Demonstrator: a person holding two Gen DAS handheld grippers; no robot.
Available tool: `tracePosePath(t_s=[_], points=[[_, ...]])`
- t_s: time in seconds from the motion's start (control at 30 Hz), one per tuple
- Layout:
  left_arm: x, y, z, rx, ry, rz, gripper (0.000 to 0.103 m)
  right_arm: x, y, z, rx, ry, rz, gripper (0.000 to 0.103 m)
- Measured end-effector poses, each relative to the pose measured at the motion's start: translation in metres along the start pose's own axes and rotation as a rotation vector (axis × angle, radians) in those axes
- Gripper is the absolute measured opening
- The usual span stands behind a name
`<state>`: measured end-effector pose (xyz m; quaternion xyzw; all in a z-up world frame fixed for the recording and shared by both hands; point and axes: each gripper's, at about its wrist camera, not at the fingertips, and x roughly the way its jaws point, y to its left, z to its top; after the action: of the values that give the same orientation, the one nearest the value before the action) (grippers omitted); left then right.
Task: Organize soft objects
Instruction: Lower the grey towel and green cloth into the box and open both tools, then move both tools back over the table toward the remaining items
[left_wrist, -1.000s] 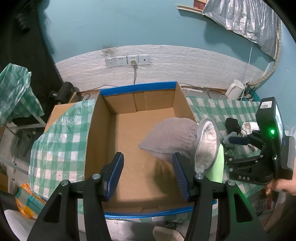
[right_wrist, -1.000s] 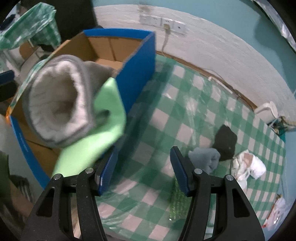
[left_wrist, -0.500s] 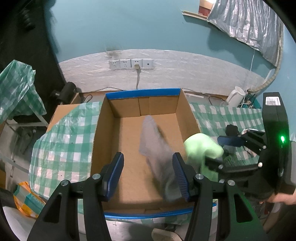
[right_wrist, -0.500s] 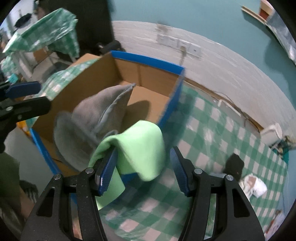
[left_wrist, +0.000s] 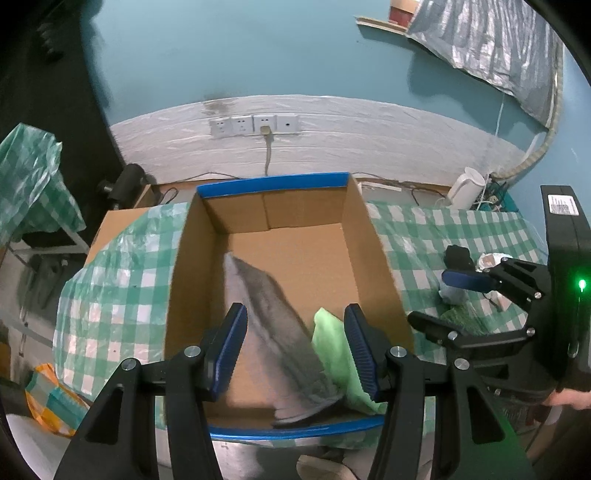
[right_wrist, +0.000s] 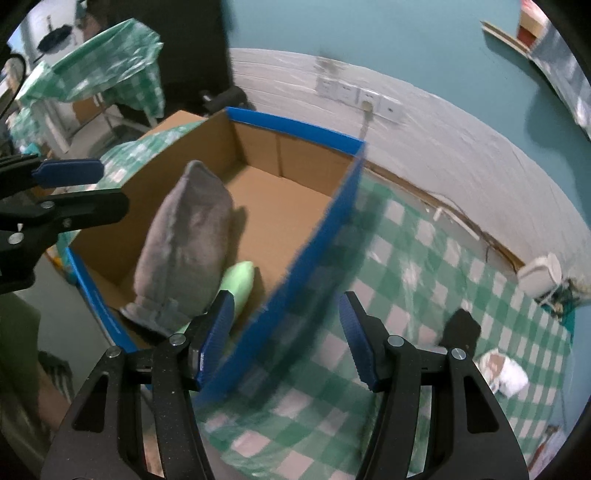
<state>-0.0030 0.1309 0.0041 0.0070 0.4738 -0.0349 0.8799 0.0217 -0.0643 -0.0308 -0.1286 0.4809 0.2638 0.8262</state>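
Two soft pieces, a grey sock (left_wrist: 275, 332) and a light green cloth (left_wrist: 338, 356), lie at the near end of the cardboard box (left_wrist: 295, 254), the sock leaning on the front wall, so the drop looks done. Both the left gripper (left_wrist: 295, 347) and the right gripper (right_wrist: 286, 334) stand spread with nothing between their pads. The next pick is best made by swinging the right gripper clear of the blue box rim and coming down squarely on the black piece (right_wrist: 460, 330) or the white bundle (right_wrist: 504, 373) farther out on the checked tablecloth (right_wrist: 413, 266).
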Motion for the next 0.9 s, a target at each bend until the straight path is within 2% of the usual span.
tracePosePath(t_s=[0.53,0.9], points=[[0.017,-0.081,0.012,0.137,0.036,-0.037,0.056,-0.033,-0.078,-0.030,0.157,-0.045,-0.044,0.060],[0.037,-0.138,0.011,0.218,0.099,-0.066,0.056,-0.049,-0.139,-0.060,0.263,-0.049,-0.095,0.060]])
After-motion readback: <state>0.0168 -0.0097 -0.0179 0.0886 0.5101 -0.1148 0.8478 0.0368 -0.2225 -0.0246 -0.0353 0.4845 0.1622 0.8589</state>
